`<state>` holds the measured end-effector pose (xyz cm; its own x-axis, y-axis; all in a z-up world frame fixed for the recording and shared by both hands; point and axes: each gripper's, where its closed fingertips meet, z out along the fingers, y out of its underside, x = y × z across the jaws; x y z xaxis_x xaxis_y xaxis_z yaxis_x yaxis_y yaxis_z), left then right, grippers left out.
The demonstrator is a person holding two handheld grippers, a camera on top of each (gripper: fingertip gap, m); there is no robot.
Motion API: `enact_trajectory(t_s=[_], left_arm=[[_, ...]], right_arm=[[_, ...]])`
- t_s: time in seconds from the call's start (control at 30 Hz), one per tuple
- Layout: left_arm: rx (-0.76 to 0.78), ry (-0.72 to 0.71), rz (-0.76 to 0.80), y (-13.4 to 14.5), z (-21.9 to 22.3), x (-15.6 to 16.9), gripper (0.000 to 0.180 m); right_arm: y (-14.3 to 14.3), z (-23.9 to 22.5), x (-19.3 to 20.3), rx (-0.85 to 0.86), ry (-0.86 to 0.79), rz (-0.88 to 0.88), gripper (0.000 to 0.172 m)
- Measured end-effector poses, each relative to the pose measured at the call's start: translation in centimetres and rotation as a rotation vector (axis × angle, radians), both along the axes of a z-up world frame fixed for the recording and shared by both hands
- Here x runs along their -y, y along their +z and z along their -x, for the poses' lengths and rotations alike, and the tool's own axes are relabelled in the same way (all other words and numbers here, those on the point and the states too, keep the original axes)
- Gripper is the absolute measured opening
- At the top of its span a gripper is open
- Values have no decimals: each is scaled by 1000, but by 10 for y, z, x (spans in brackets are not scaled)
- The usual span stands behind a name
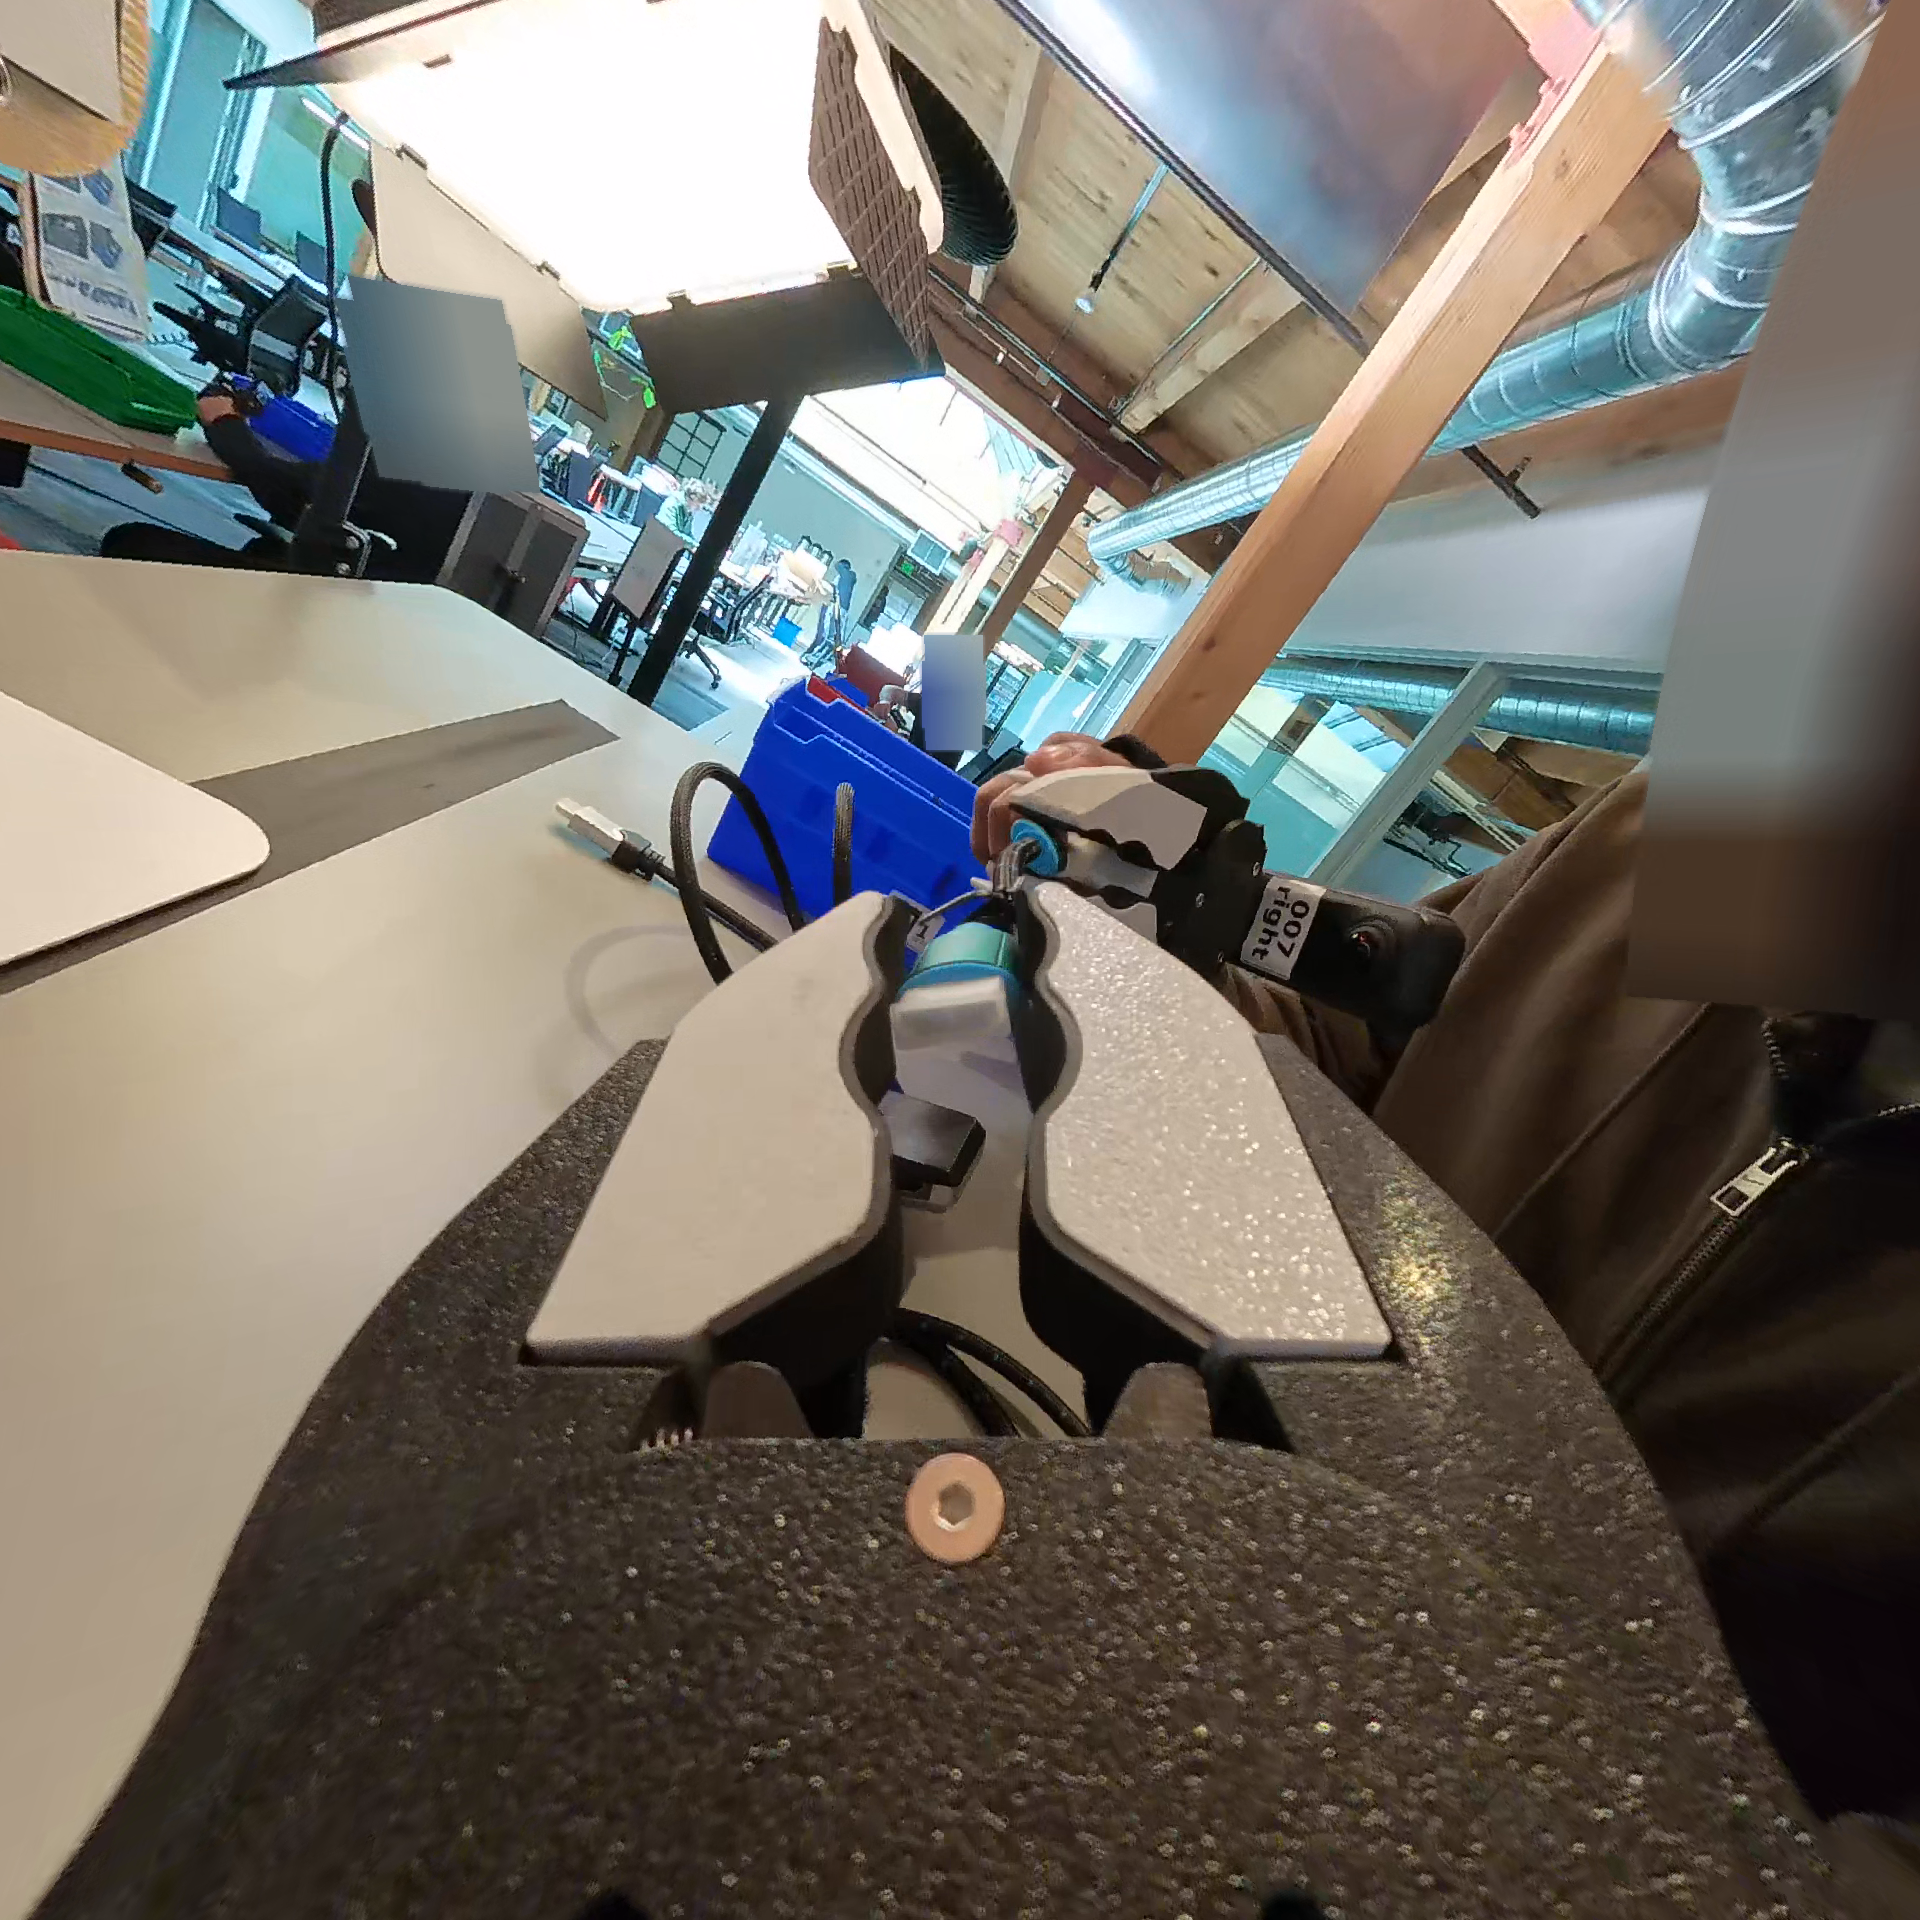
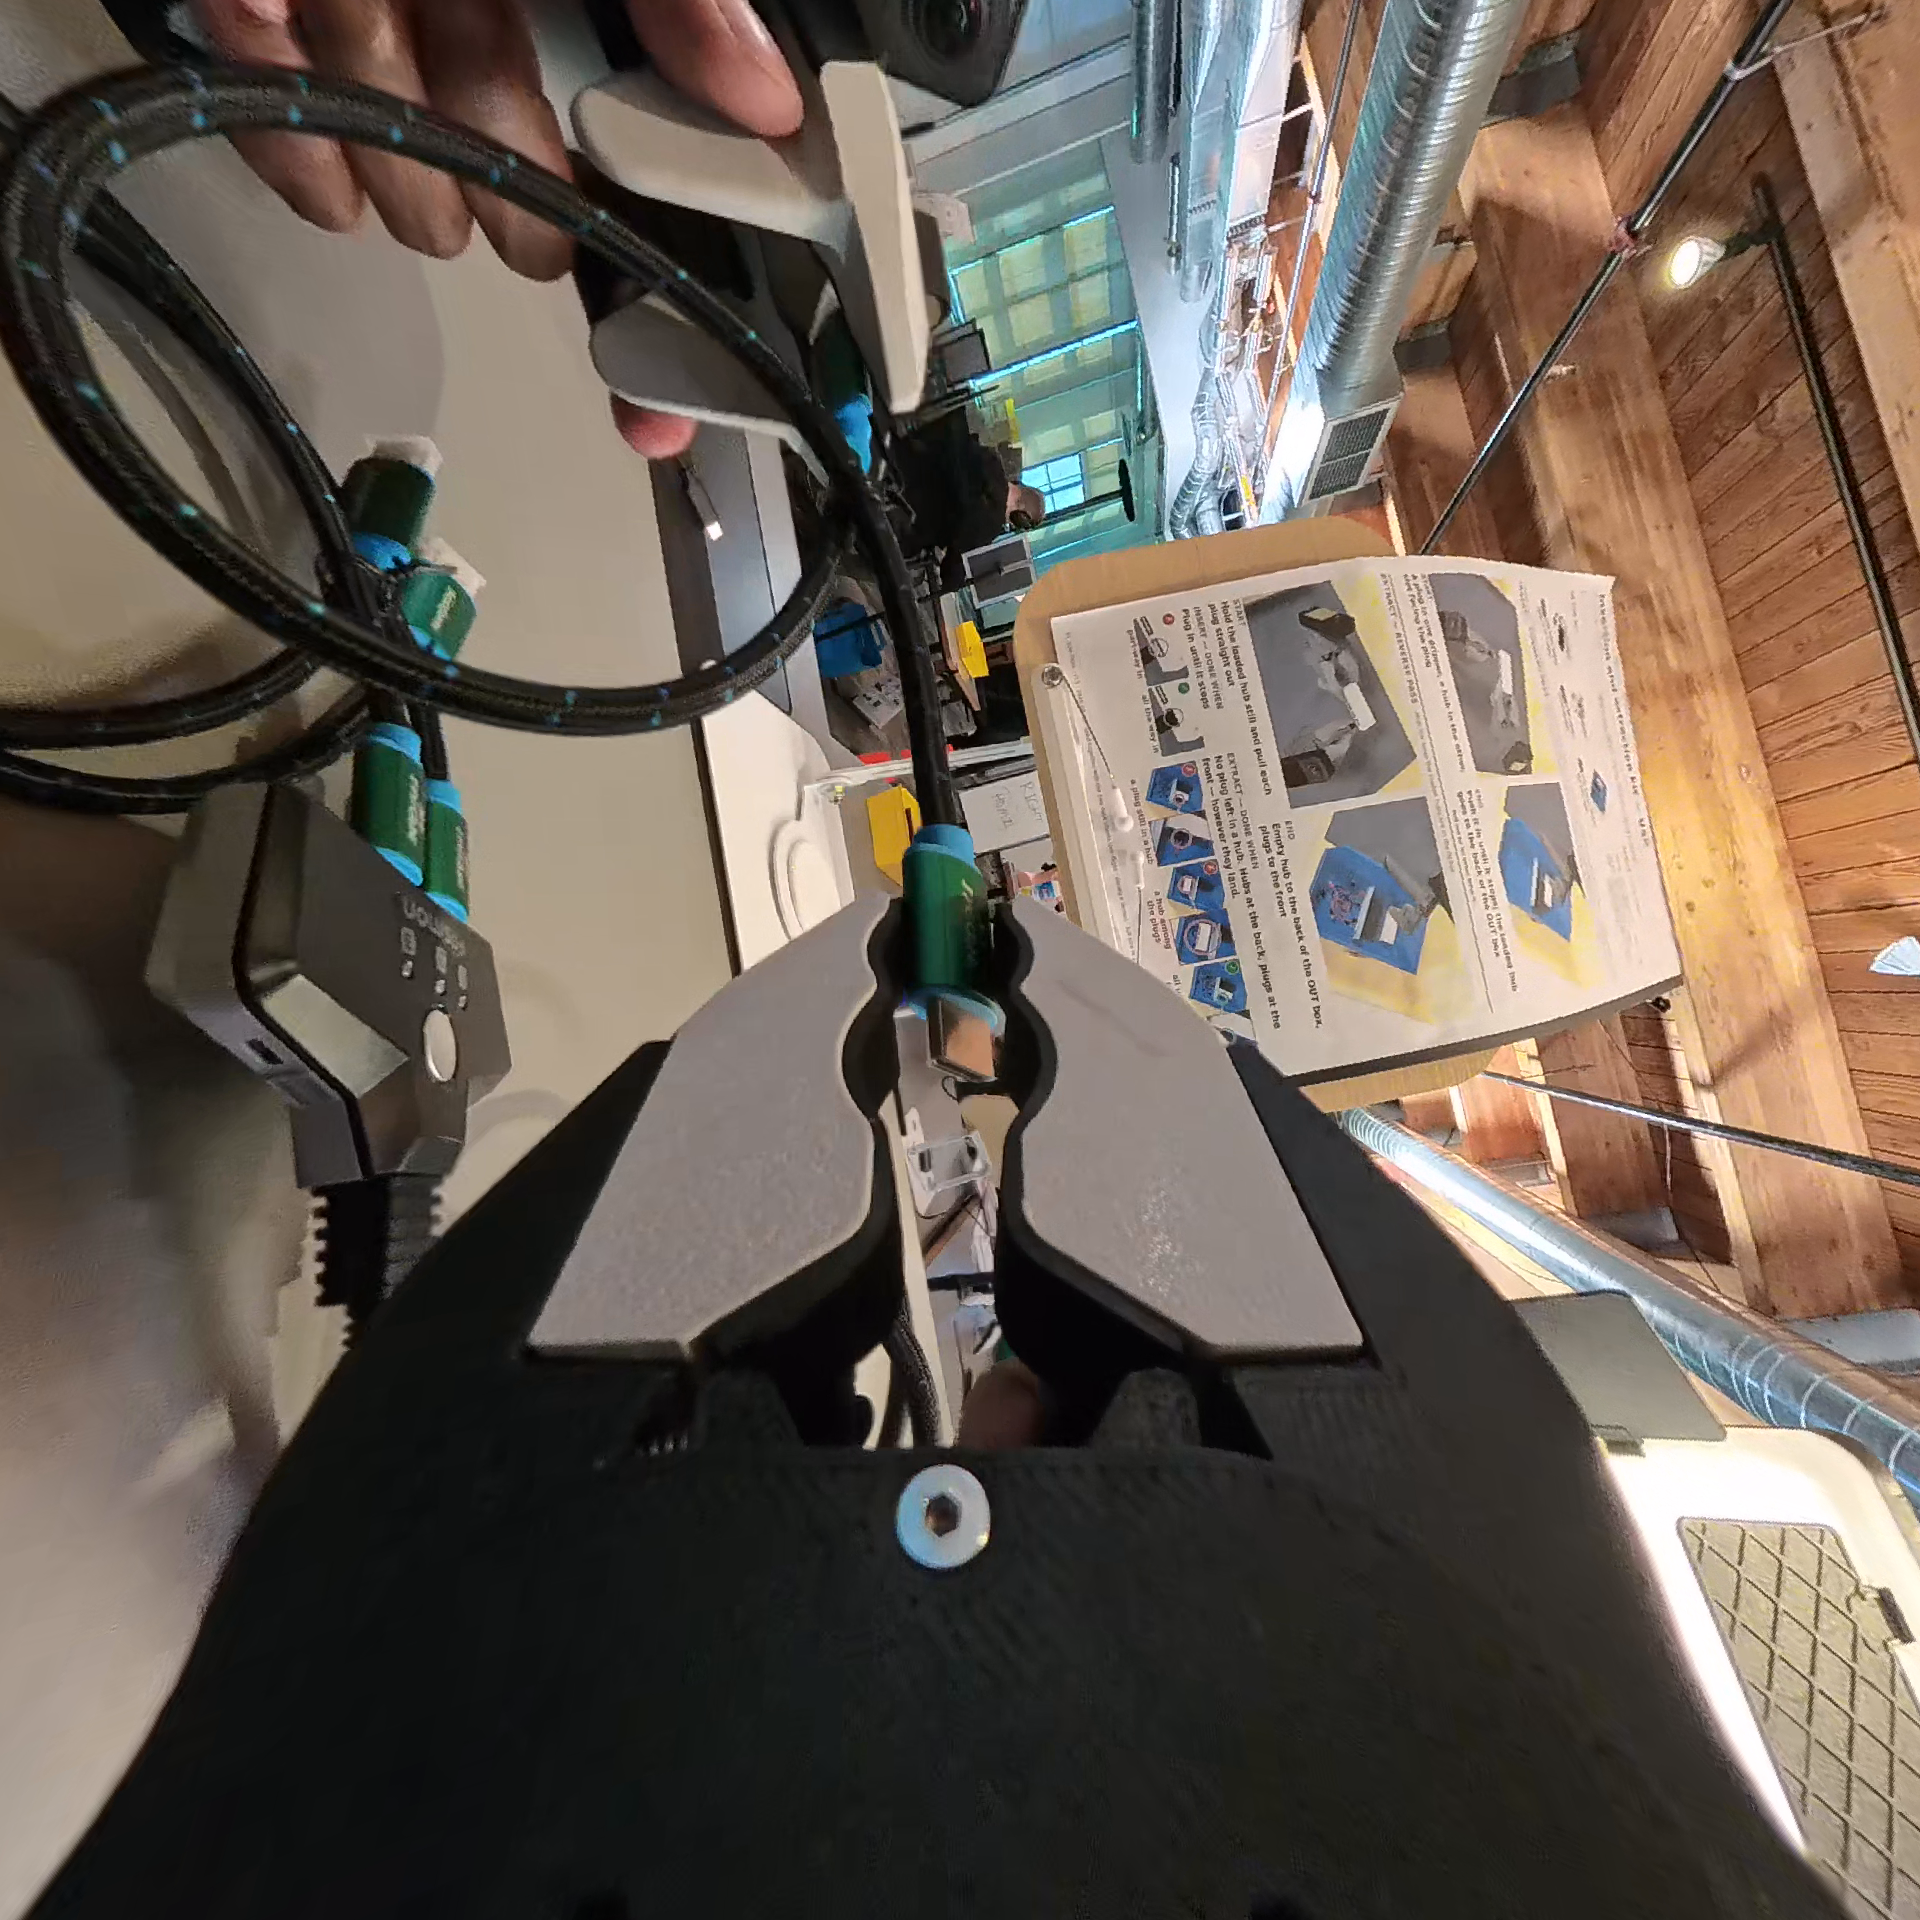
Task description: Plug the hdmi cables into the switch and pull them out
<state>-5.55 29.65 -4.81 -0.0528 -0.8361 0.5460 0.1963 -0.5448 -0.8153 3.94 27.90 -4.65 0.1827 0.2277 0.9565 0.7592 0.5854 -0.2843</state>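
Right between the right gripper [image 2: 948,961] fingers sits a green plug [image 2: 945,930] with blue collars at both ends, its bare metal connector [image 2: 964,1029] pointing back toward the camera. Both dark pads press on the green body, so the plug is clamped. A black braided cable [image 2: 920,665] runs straight out from its far end and curls into loops [image 2: 260,582] to the left.

Just beside those loops lies a grey hub [image 2: 343,997] on the pale table [image 2: 540,582], with two more green plugs [image 2: 416,831] seated in its edge and further ones [image 2: 400,520] lying loose beyond it. Above, a hand [image 2: 499,135] grips the handle of the other gripper. Off to the right stands a board with a printed instruction sheet [image 2: 1382,790].

Seen from the left side, the left gripper [image 1: 956,951] is closed on something too: a teal and blue cylindrical piece with a white block [image 1: 951,1013] behind it fills the gap between its fingers, touching both inner faces. I cannot tell exactly what that piece is. The right gripper's tips hover right at the left gripper's tips. Behind them stands a blue bin [image 1: 831,821], with a black cable and a silver connector [image 1: 597,826] lying on the table near it. A person's brown sleeve [image 1: 1558,1039] fills the right side.
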Motion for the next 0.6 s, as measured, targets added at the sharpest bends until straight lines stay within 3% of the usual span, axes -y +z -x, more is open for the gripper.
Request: enact_trajectory(t_s=[0.33,0.47,0.6], left_arm=[[-39,87,-39,-1,10,-7,20],[-119,224,-169,8,21,-12,41],[-263,217,-314,12,3,-1,46]], right_arm=[[0,-5,0,-1,15,20,14],[-4,-2,3,7,40,24,13],[-13,9,10,29,84,36,12]])
